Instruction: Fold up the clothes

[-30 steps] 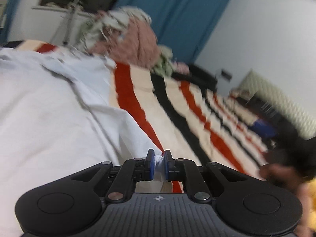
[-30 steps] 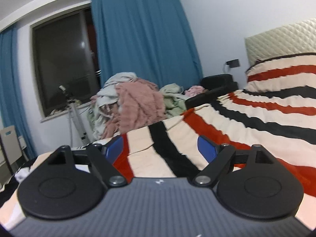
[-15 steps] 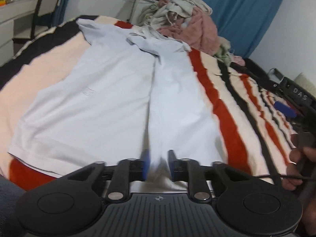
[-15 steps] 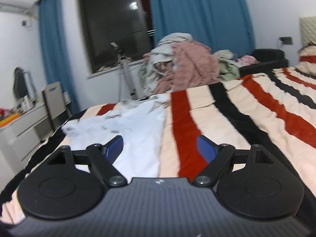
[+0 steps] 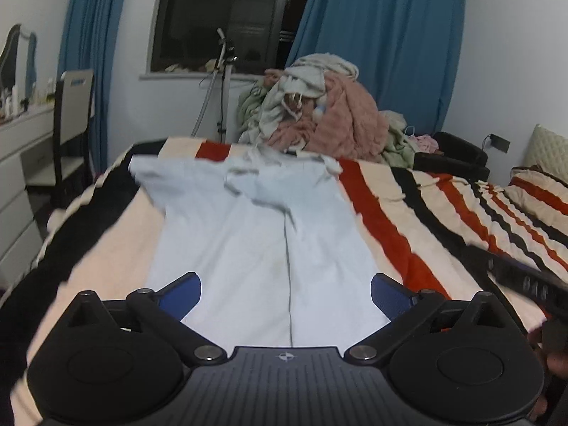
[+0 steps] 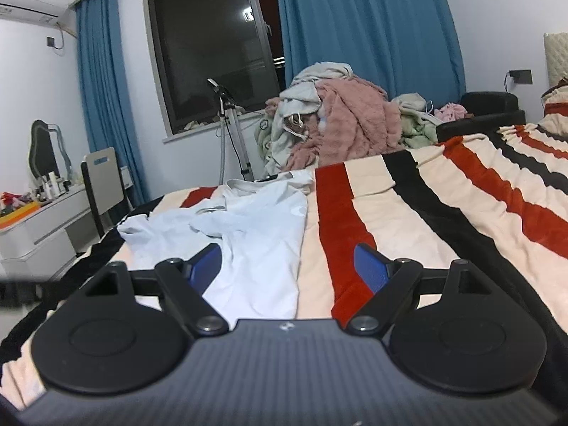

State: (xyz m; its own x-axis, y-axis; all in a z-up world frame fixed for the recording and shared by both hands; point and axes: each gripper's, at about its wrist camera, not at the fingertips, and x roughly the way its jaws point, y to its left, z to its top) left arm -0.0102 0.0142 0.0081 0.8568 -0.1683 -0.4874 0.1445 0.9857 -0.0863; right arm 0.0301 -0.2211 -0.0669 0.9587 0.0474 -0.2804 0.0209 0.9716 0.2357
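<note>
now both grippers wide, shirt [image 5: 262, 241] flat

Dim indoor light, bluish cast, both views. The window [image 5: 227, 17] is black w/ one small bright glare spot (a ceiling lamp reflected, prob.). Shadows soft, weak. Left wrist view smeared by motion blur, esp. the shirt [image 5: 255, 234] collar and stripe edges at right. Right wrist view sharper. Strong fisheye bending at the edges, dark vignette in corners.
</note>
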